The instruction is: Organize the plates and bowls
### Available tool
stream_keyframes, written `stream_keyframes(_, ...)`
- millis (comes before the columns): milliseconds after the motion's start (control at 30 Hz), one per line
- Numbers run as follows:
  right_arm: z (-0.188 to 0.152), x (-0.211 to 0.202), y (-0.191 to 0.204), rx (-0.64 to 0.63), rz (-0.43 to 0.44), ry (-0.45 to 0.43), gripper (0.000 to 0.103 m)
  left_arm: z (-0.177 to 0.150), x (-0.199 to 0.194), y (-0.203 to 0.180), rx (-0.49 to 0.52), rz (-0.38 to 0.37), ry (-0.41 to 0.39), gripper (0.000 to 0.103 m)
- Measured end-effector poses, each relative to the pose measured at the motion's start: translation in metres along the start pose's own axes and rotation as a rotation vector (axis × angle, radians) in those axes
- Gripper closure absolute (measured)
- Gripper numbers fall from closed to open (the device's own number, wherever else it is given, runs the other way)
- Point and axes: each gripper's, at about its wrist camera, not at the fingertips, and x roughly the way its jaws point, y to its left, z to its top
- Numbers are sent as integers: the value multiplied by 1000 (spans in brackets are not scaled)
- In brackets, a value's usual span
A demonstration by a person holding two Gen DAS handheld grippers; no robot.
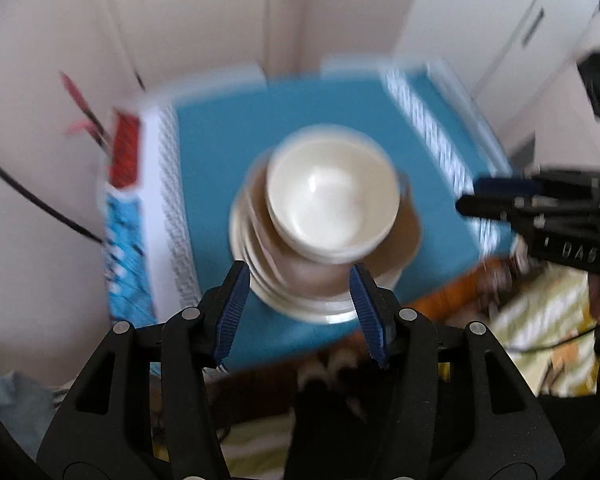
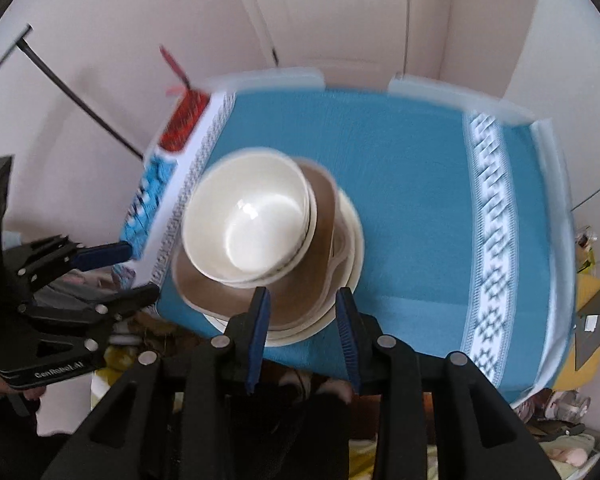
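Observation:
A stack of dishes stands on a table with a blue cloth (image 1: 228, 140) (image 2: 412, 200). On top are nested cream bowls (image 1: 332, 196) (image 2: 248, 220), under them a brown plate (image 1: 404, 236) (image 2: 324, 208), then cream plates (image 1: 300, 300) (image 2: 352, 236). My left gripper (image 1: 298, 276) is open and empty, above the stack's near edge; it shows at the left of the right wrist view (image 2: 136, 272). My right gripper (image 2: 302, 300) is open and empty, over the near rim of the plates; it shows at the right of the left wrist view (image 1: 468, 196). Both views are blurred.
The cloth has white patterned bands (image 2: 488, 220) and a red and blue border at the left (image 1: 124, 152). A white door (image 2: 340, 12) and walls stand behind the table. Clutter and yellow-green fabric (image 1: 540, 320) lie on the floor below the near edge.

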Motion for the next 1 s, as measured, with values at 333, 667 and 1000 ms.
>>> stream_keyframes(333,-17,-121,5,9,-40,-395,7,-4,-132,-30,-68,147,-528,0)
stream_keyframes(667,-60,-192,11,0,-239,-743,1,-28,-170,-64,-75,253,-718,0)
stream_keyframes(1000,-79,-200,3,37,-258,-766,1,-41,-181,-82,-60,249,-766,0)
